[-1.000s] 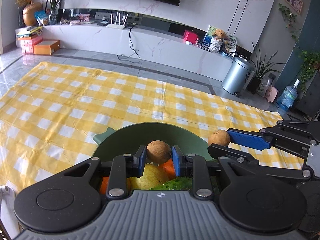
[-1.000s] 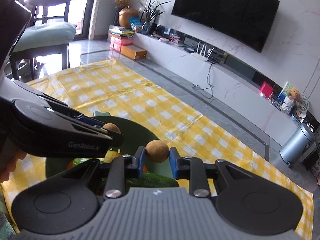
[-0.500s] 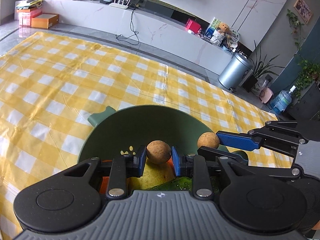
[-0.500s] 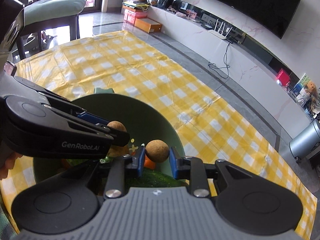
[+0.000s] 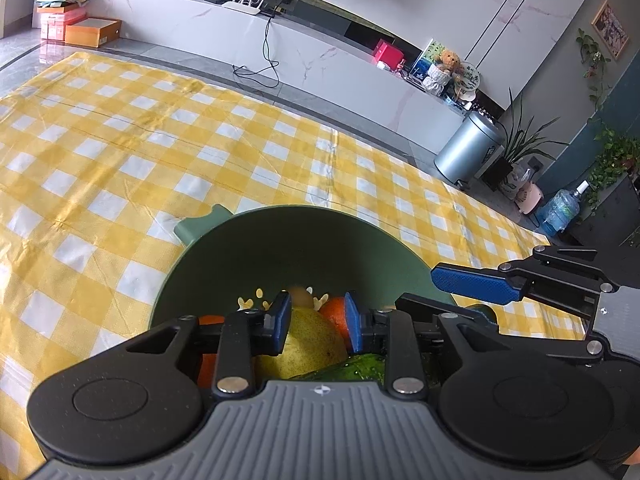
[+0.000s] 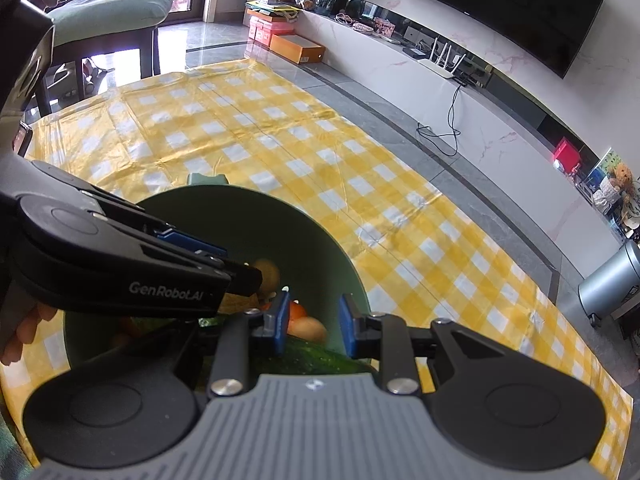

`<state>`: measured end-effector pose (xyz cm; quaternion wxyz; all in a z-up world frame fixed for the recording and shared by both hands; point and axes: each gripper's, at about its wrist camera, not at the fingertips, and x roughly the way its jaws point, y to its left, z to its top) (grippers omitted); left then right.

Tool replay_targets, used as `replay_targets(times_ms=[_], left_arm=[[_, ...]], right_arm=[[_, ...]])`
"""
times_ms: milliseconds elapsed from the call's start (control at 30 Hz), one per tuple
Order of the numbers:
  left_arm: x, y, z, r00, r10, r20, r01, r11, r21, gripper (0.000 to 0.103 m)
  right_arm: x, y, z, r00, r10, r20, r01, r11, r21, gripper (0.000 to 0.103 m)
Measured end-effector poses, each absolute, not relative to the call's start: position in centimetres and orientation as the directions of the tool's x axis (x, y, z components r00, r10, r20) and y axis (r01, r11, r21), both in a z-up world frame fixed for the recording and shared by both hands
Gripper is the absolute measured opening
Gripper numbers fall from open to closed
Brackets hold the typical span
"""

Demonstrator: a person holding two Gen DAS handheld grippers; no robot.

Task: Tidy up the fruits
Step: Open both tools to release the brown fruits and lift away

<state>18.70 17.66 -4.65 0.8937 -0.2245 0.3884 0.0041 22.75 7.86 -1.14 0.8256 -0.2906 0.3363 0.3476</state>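
Note:
A green bowl (image 5: 288, 240) sits on the yellow checked cloth and also shows in the right wrist view (image 6: 224, 216). It holds a yellow pear (image 5: 308, 340), an orange (image 5: 336, 314), a cucumber (image 6: 320, 360) and two small brown round fruits (image 6: 267, 274) (image 6: 308, 328). My left gripper (image 5: 315, 322) is open and empty just above the pear. My right gripper (image 6: 313, 326) is open and empty above the bowl's right side; one brown fruit lies below it. It also shows at the right of the left wrist view (image 5: 456, 292).
The yellow checked cloth (image 5: 120, 152) covers the floor around the bowl. A white TV cabinet (image 5: 320, 56) runs along the far wall. A steel bin (image 5: 468, 148) stands at its right end. A chair (image 6: 108, 12) stands at the cloth's far left.
Both grippers have opened and let go of their brown fruits, which now lie in the bowl. Both grippers have come lower and closer over the bowl.

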Motion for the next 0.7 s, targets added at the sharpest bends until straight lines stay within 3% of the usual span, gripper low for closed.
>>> replay_targets(times_ms=[133,200,400,500,700], left_arm=[[18.2,17.4,-4.1,0.719,-0.133,-0.682,-0.188,0.907,-0.376,0.046],[17.9,17.4,-3.7,0.733,-0.121,-0.669,-0.191,0.908,-0.373,0.057],[16.8,17.1,-2.2,0.757,-0.1,-0.646,-0.198,0.907,-0.372,0.072],[16.1,16.5,-1.0,0.774,-0.085,-0.628,-0.183,0.918,-0.35,0.073],[14.0,14.0,2.1,0.812,-0.072,-0.579,-0.123,0.949,-0.292,0.074]], right_arm=[[22.7,7.7,-0.9,0.545,0.377,-0.749,-0.761,0.598,-0.252,0.033],[22.6,7.5,-0.6,0.549,0.385,-0.742,-0.758,0.603,-0.248,0.035],[21.7,6.5,0.7,0.588,0.396,-0.705,-0.735,0.625,-0.262,0.048],[20.9,5.5,1.5,0.622,0.395,-0.677,-0.709,0.65,-0.272,0.061],[18.6,2.5,3.5,0.69,0.383,-0.614,-0.637,0.724,-0.264,0.076]])
